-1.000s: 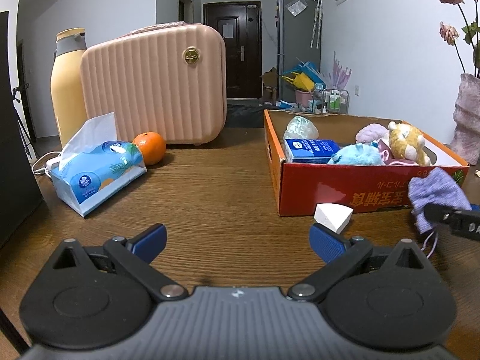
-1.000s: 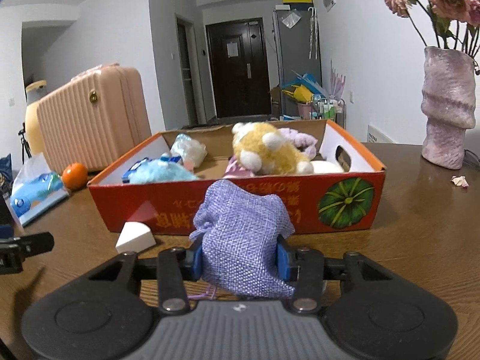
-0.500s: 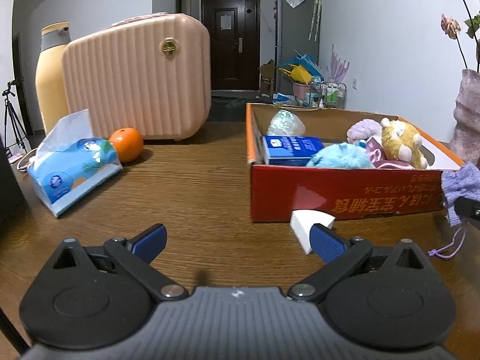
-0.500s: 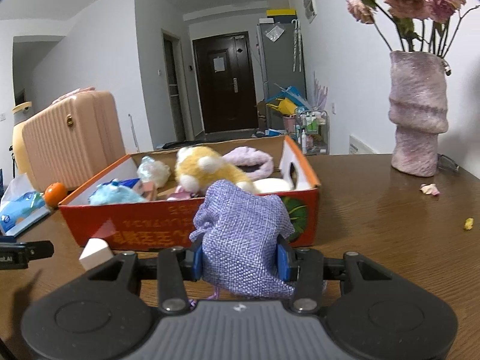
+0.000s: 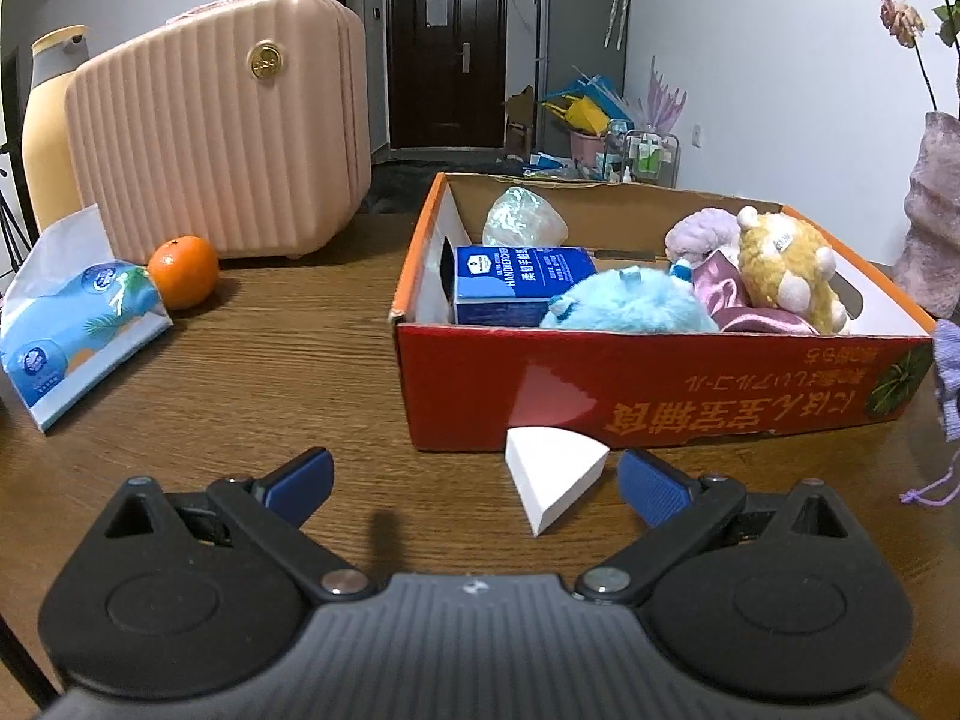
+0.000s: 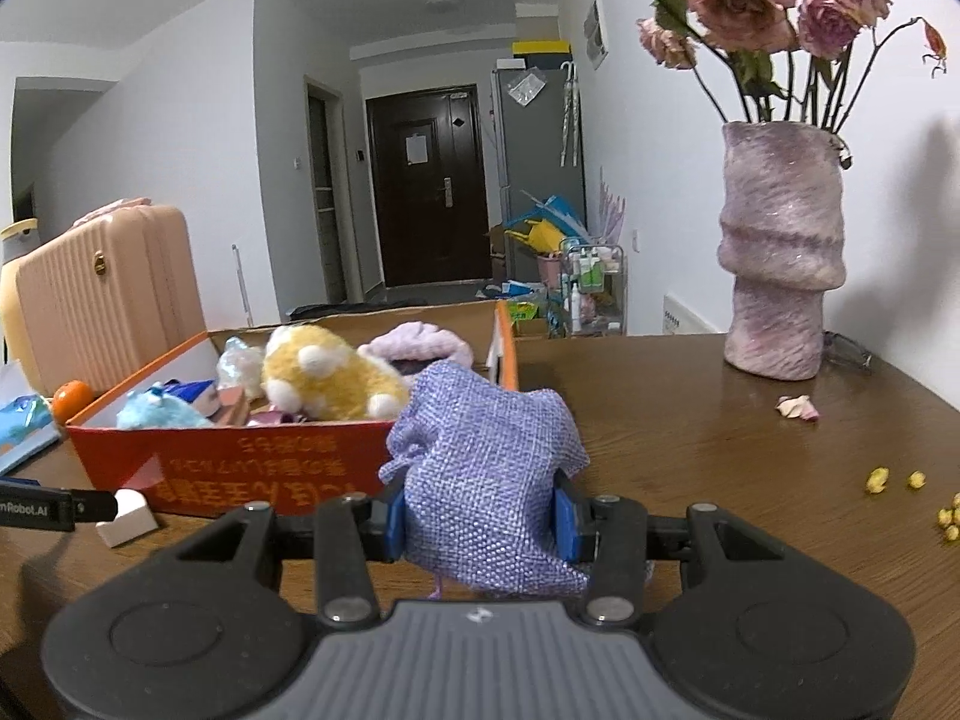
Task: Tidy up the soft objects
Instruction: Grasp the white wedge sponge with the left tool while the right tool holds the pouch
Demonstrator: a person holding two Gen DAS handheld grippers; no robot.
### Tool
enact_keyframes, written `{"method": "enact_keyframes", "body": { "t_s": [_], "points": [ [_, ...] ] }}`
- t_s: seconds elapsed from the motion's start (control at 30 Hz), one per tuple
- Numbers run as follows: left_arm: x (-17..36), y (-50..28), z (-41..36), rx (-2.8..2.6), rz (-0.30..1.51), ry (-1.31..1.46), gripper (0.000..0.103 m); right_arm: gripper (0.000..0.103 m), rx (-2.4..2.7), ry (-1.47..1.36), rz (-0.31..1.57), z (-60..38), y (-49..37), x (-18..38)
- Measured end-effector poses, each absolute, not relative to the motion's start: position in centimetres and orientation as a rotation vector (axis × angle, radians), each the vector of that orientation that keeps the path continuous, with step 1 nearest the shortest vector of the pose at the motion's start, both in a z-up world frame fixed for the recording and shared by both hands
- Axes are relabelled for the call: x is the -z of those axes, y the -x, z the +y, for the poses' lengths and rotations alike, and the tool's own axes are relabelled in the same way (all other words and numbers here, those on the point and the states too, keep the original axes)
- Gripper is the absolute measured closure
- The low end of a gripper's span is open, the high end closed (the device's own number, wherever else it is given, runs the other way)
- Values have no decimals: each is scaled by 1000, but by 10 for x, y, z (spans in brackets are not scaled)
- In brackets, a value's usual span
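My right gripper (image 6: 480, 519) is shut on a lilac woven drawstring pouch (image 6: 486, 480), held just above the wooden table near the right end of the red cardboard box (image 6: 240, 468). That pouch shows at the right edge of the left wrist view (image 5: 947, 372). The box (image 5: 660, 384) holds a yellow plush (image 5: 786, 267), a blue plush (image 5: 630, 309), a blue tissue carton (image 5: 522, 282) and other soft items. My left gripper (image 5: 474, 480) is open, with a white wedge sponge (image 5: 555, 477) on the table just ahead between its fingers, closer to the right one.
A pink ribbed suitcase (image 5: 222, 144), an orange (image 5: 183, 270) and a blue tissue pack (image 5: 72, 330) stand to the left. A purple vase (image 6: 780, 252) with dried roses stands at the right, with fallen petals (image 6: 797, 407) and yellow buds (image 6: 894, 480) on the table.
Both grippers have moved rightward along the box front. The white sponge now lies between the left gripper's fingers. The right gripper still holds the pouch, now by the box's right end.
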State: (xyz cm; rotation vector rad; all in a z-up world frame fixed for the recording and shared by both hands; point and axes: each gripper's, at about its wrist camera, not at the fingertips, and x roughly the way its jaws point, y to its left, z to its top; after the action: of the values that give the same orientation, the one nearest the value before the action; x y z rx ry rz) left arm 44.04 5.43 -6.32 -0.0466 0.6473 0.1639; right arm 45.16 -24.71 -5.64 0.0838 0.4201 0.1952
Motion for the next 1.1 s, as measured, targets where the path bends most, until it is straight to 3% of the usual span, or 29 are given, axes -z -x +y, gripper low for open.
{"method": "enact_keyframes", "body": {
  "t_s": [0.17,0.4,0.8,1.1],
  "points": [
    [66,-450,47,-157,660,23,4,58,-176,-84,407,-260,-456,57],
    [72,-459,35,-136,683,-22,21,58,-175,-78,405,-265,-457,59],
    [78,-468,36,-79,725,8,67,58,-211,-72,384,-260,-453,59],
    [78,-463,29,-62,711,-23,70,58,-239,-57,368,-254,-450,59]
  ]
}}
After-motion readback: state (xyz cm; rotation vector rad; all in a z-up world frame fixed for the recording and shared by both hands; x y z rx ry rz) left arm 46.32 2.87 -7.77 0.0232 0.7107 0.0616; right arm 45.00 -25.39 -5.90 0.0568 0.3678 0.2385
